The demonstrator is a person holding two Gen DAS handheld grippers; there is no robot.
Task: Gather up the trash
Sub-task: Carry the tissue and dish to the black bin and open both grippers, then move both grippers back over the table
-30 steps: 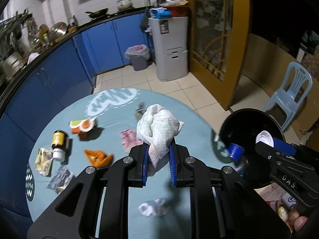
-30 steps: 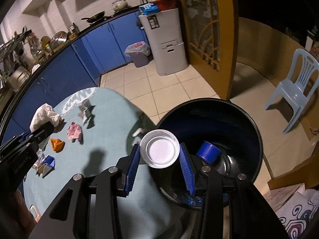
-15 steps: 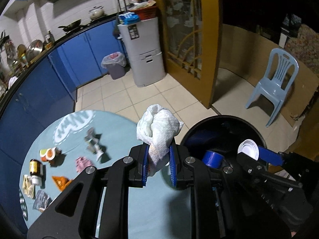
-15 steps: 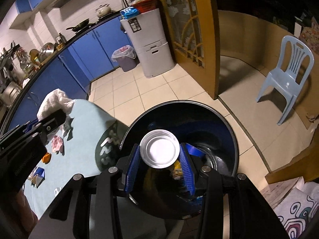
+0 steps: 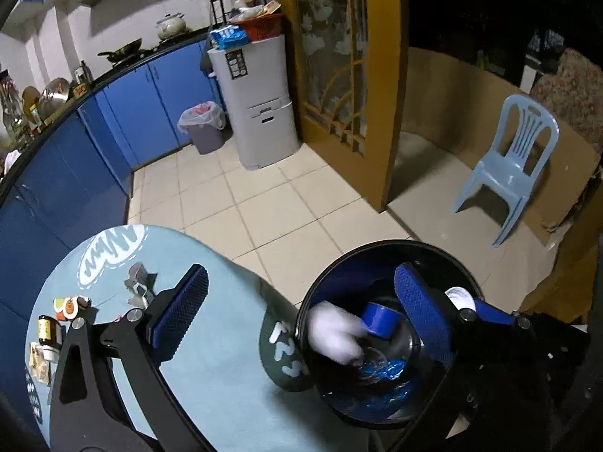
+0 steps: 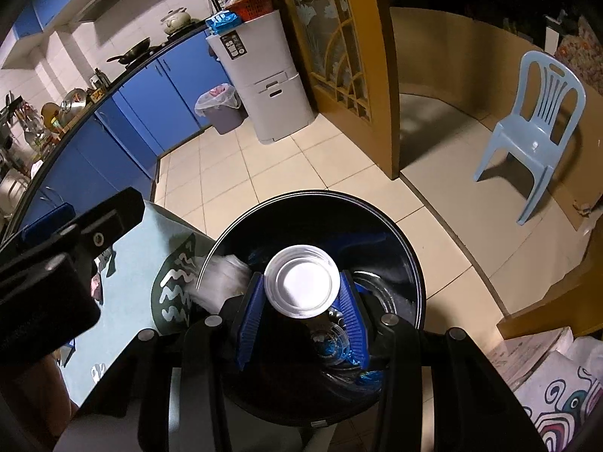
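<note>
A black round trash bin (image 5: 433, 250) stands beside the light blue round table (image 5: 218, 361). My left gripper (image 5: 301, 320) is open over the bin's near edge. A crumpled white tissue (image 5: 333, 333), blurred, falls inside the bin; it also shows in the right wrist view (image 6: 222, 282). A blue cup (image 5: 380, 320) lies in the bin. My right gripper (image 6: 301, 297) is shut on a white paper cup (image 6: 301, 280) and holds it above the bin (image 6: 380, 222).
Several bits of trash lie at the table's far left: a small bottle (image 5: 49, 333), a grey wrapper (image 5: 137, 284), food packets (image 5: 69, 307). A light blue plastic chair (image 5: 512, 162) stands on the tiled floor at right. Blue cabinets (image 5: 113, 113) line the back.
My left gripper has opened and let go of the white tissue, which now drops into the bin. Both grippers moved further over the bin. The right still holds the paper cup.
</note>
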